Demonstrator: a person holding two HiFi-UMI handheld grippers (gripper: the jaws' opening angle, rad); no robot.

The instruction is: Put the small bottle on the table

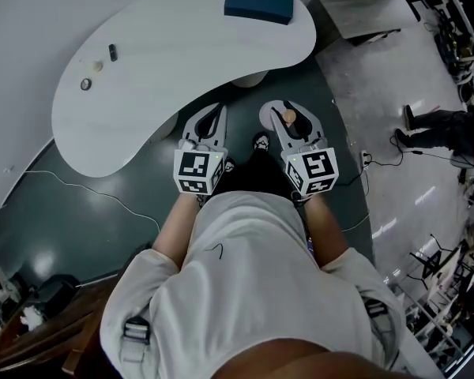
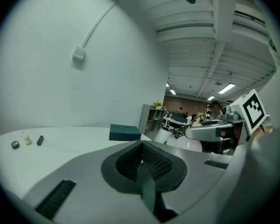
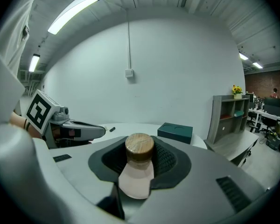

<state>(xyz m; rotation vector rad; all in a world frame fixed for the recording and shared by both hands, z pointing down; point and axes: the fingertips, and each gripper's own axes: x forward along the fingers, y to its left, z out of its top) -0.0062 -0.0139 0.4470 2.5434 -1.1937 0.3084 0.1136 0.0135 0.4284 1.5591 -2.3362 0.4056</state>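
Wood-capped and pale pink below, the bottle (image 3: 139, 168) sits pinched between the jaws of the right gripper (image 3: 140, 160), cap uppermost. In the head view it is off the table (image 1: 182, 54), over the dark floor just short of the table's near edge. The left gripper (image 2: 142, 164) has its jaws pressed together with nothing between them, and it hangs level with the right one at about 11 o'clock from the person.

The step in hand looks like the carry: bottle gripped, table ahead at 12 o'clock, nothing set down yet. The next move calls for a reach forward over the white top, lowering until the base rests flat, and only then spreading the jaws. There is plenty of bare top between the box (image 1: 259, 0) at 1 o'clock on the far end and the three small items (image 1: 98, 65) at 10 o'clock, so neither should be in the way.

The bottle's base is hidden behind the jaws in the right gripper view, and the head view shows only its cap. How high it hangs above the tabletop cannot be told. The three small items are too small to name. The person's torso fills the lower head view and covers the floor there.
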